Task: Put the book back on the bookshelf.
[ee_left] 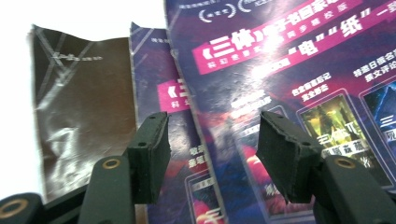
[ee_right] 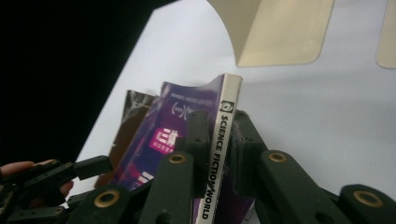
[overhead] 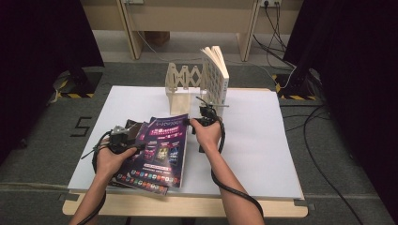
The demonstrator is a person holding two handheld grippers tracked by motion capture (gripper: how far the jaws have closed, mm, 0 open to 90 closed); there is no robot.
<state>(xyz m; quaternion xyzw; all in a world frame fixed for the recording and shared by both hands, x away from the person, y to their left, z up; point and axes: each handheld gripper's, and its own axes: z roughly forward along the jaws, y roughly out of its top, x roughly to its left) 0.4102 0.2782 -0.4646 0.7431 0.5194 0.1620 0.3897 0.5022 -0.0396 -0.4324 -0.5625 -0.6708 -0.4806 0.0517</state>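
A purple magazine (overhead: 164,147) tops a fanned stack of magazines on the white board (overhead: 263,140). My right gripper (overhead: 197,119) is shut on its white spine (ee_right: 223,116), printed "SCIENCE FICTION WORLD", near the far right corner, with a jaw on each side (ee_right: 219,135). My left gripper (overhead: 127,137) hovers open over the stack's left side. Between its jaws (ee_left: 212,135) I see the purple cover (ee_left: 289,70), a second purple magazine (ee_left: 154,84) under it and a dark brown one (ee_left: 79,107) at the left. That left gripper (ee_right: 56,172) also shows in the right gripper view.
A cream expanding book rack (overhead: 184,82) stands at the board's far middle, with a thick book (overhead: 216,70) upright at its right end. Its cream plate (ee_right: 280,32) is just beyond the held magazine. Black curtains flank the table; cables lie on the floor at right.
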